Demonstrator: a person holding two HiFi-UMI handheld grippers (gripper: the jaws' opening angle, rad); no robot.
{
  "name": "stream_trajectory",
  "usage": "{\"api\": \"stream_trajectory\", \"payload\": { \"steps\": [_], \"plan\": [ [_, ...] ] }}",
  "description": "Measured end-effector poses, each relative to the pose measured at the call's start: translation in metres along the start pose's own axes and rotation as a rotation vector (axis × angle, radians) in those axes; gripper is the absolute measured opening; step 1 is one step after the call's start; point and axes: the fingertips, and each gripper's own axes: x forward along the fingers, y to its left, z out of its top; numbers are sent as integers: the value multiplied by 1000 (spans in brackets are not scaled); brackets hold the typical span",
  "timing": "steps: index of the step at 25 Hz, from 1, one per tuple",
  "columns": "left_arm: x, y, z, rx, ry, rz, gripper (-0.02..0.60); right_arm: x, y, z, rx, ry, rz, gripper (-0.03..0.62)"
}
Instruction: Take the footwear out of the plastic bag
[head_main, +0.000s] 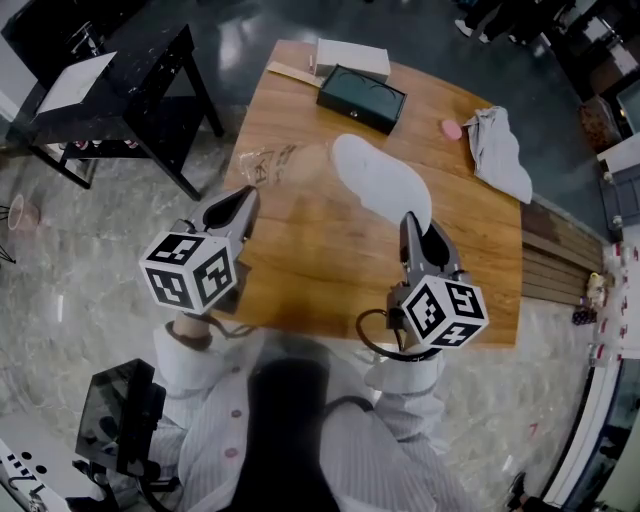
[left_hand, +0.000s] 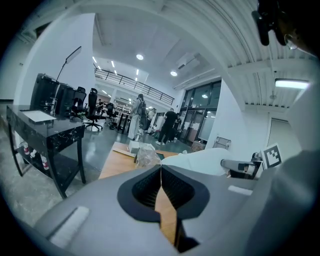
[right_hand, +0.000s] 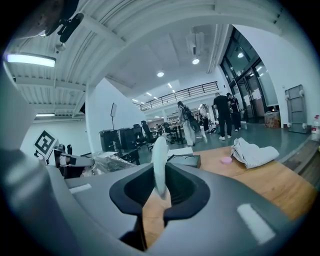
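Observation:
A flat white slipper (head_main: 380, 185) stretches across the middle of the wooden table (head_main: 300, 270). My right gripper (head_main: 418, 228) is shut on its near end. In the right gripper view the slipper (right_hand: 159, 165) stands edge-on between the pads. A crumpled clear plastic bag (head_main: 268, 165) lies to the left of the slipper's far tip. My left gripper (head_main: 247, 203) is shut at the bag's near edge and seems to pinch the thin film. In the left gripper view the bag (left_hand: 146, 155) rises just beyond the closed jaws, with the slipper (left_hand: 205, 160) to its right.
At the table's far edge lie a dark case (head_main: 362, 97) and a white box (head_main: 352, 55). A pink object (head_main: 452, 129) and a grey cloth (head_main: 500, 150) lie at the far right. A black side table (head_main: 120, 90) stands left. Several people stand far off.

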Motion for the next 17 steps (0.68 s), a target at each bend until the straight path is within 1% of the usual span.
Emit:
{"api": "stream_trajectory", "payload": {
  "steps": [6, 17],
  "plan": [
    [-1, -7, -6, 1, 23, -28, 5, -5, 4, 0, 3, 0, 8, 75],
    [1, -4, -11, -9, 37, -27, 5, -5, 4, 0, -9, 3, -2, 75]
  ]
}}
